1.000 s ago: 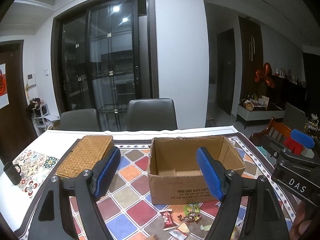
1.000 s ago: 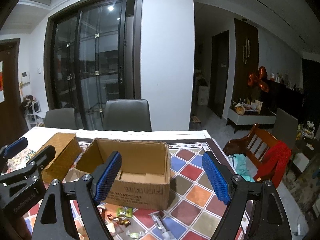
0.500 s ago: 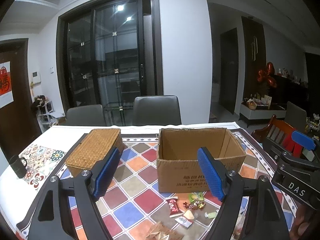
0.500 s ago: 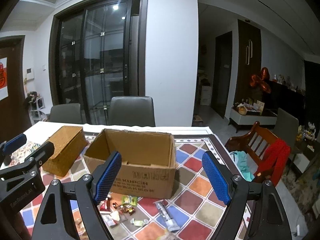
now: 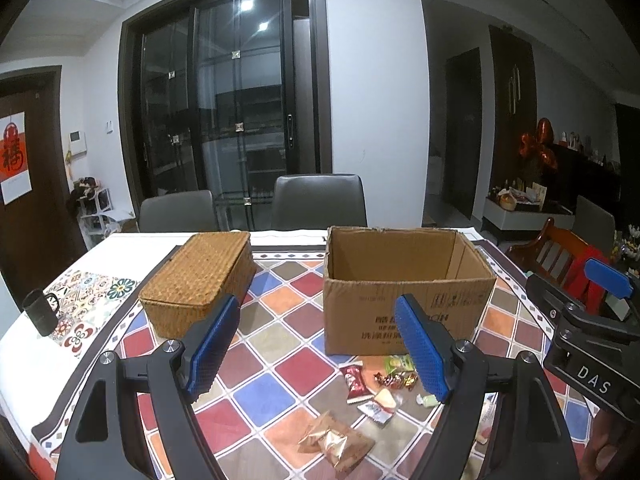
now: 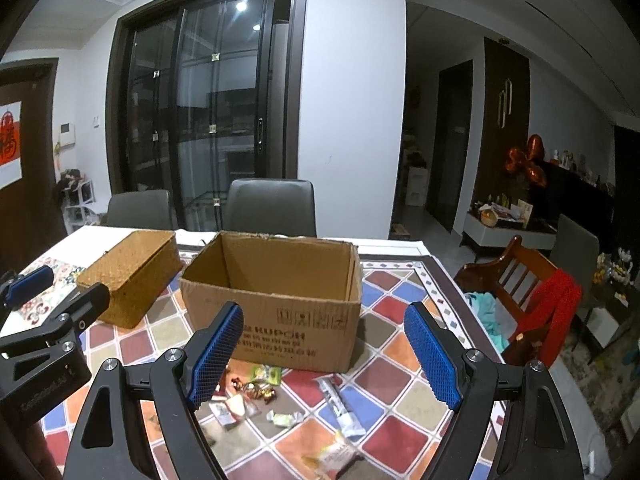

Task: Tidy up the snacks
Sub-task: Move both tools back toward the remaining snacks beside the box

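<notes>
Both my tools are spread wide and carrying nothing: left tool [image 5: 318,350], right tool [image 6: 324,354], hovering over the bench [image 5: 264,398] on the near side of the cardboard box [image 5: 404,300]. Using the box as landmark: it stands open-topped, and what I can see of its inside looks empty. All the snacks lie loose on the bench just in front of its near wall: a red packet [image 5: 355,378], a cluster of small foil candies [image 5: 394,380], a green packet [image 6: 265,374] close against the box wall, a long silver stick pack [image 6: 340,406] nearer me, a brown crinkly bag [image 5: 336,442] nearest of all. A closed wicker basket [image 5: 200,280] sits left of the box, a gap between them. A dark mug [image 5: 40,312] stands far left of the box, near the bench edge.

Progress, my read: basically zero. Nothing sorted, nothing gripped. Everything is left: pick each snack and place it in the box, or maybe the basket, can't tell which is meant.
</notes>
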A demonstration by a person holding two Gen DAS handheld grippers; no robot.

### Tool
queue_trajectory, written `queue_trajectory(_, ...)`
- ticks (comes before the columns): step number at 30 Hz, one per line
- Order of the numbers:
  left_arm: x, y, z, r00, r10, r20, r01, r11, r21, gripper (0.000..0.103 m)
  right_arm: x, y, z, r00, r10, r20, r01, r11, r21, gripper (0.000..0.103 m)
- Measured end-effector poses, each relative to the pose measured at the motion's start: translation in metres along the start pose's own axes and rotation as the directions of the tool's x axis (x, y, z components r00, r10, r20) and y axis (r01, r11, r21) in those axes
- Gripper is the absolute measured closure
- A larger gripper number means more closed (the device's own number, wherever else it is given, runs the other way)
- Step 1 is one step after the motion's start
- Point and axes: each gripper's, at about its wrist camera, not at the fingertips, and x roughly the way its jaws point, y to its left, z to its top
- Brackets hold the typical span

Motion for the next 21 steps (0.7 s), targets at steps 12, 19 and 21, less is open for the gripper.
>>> queue_trajectory(12,0.006,0.005,-0.027,0.998,0.01,-0.06,-0.01,1.0,-0.007,0.023,0.005,0.01,-0.026,0.999,0.01,-0.049,-0.011,1.0,-0.013,0.019)
queue_trajectory(19,0.016,0.004,-0.047,0.994,0.018,-0.105,-0.019,1.0,-0.009,0.023,0.016,0.014,-0.046,0.996,0.017,-0.086,-0.02,0.999,-0.027,0.019)
queue_trajectory(21,0.021,0.004,-0.053,0.993,0.017,-0.118,-0.018,1.0,-0.013,0.023,0.02,0.015,-0.052,0.995,0.019,-0.101,-0.022,0.999,-0.032,0.019)
